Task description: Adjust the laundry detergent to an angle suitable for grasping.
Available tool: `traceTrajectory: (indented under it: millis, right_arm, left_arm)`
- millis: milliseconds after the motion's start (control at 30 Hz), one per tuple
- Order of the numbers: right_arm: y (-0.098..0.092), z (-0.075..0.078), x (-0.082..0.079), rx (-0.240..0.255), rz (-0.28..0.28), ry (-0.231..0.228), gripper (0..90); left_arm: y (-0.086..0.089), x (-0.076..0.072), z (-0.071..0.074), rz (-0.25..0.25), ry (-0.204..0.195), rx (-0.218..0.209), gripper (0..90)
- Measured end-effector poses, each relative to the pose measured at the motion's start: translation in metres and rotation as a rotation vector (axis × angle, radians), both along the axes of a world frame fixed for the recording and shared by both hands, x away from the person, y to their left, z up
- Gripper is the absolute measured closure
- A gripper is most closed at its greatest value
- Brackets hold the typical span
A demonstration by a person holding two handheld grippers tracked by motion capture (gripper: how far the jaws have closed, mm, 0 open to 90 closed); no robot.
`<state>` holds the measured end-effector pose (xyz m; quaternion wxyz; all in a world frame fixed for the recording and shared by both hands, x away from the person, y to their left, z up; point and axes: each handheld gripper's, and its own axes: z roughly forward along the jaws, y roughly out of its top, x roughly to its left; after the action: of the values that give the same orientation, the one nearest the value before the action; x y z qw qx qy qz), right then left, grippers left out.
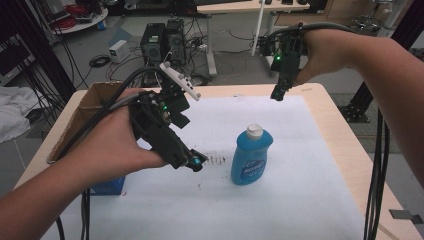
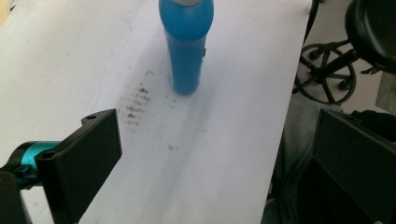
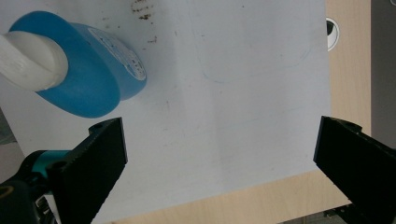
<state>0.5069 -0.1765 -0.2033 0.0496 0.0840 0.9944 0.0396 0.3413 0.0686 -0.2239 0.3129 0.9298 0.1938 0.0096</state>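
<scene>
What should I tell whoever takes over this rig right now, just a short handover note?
Left gripper: jaws open, empty, low over the white sheet, just left of the blue bottle.
Right gripper: jaws open, empty, raised over the table's far edge beyond the bottle.
Bottle: upright mid-sheet with its white cap on, touched by neither gripper; brown smudges beside its base.
Done: nothing gripped yet.
Left: probably bring a gripper around the bottle and grasp it.

Bottle [image 1: 251, 155] upright mid-sheet [image 1: 310, 200]; smudge [image 1: 216, 160] just left; cardboard box [image 1: 95, 100] at table's [image 1: 345, 145] left edge.
</scene>
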Motion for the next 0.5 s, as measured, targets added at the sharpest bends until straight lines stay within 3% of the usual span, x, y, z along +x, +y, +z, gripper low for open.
traceTrajectory:
  millis: [500]
  right_arm:
    - [-0.016, 0.0, 0.0, 0.009, -0.014, -0.002, 1.7]
  left_arm:
    - [-0.032, 0.012, -0.029, 0.018, -0.041, -0.044, 1.7]
